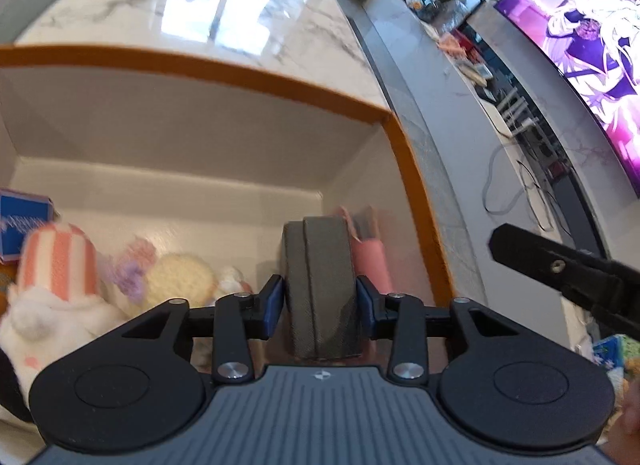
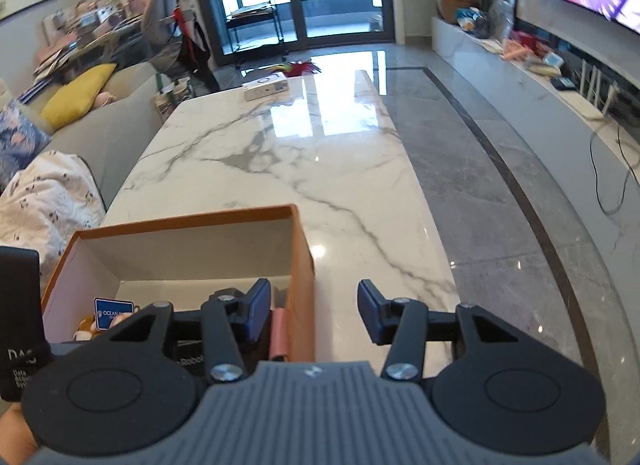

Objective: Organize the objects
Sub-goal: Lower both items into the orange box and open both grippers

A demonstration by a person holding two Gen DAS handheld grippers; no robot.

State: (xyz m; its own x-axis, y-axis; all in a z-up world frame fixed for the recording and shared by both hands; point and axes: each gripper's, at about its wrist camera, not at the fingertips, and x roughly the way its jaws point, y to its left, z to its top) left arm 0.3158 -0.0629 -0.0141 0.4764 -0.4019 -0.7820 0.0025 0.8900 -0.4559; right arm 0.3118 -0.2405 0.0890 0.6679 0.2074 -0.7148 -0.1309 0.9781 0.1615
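Observation:
My left gripper (image 1: 320,303) is shut on a dark grey fabric case (image 1: 320,285) and holds it upright inside an orange-rimmed cardboard box (image 1: 280,77), near its right wall. In the box lie plush toys (image 1: 60,265), a blue card box (image 1: 20,221) and a pink item (image 1: 372,261). My right gripper (image 2: 314,315) is open and empty, above the box's right wall (image 2: 304,261) and the marble table (image 2: 280,145). The blue card box (image 2: 113,312) and pink item (image 2: 278,331) show in the right wrist view too.
A small white box (image 2: 266,89) lies at the table's far end. A grey sofa with cushions (image 2: 80,97) runs along the left. A TV (image 1: 580,45) and a low cabinet (image 2: 520,77) with clutter are on the right, across a grey floor strip.

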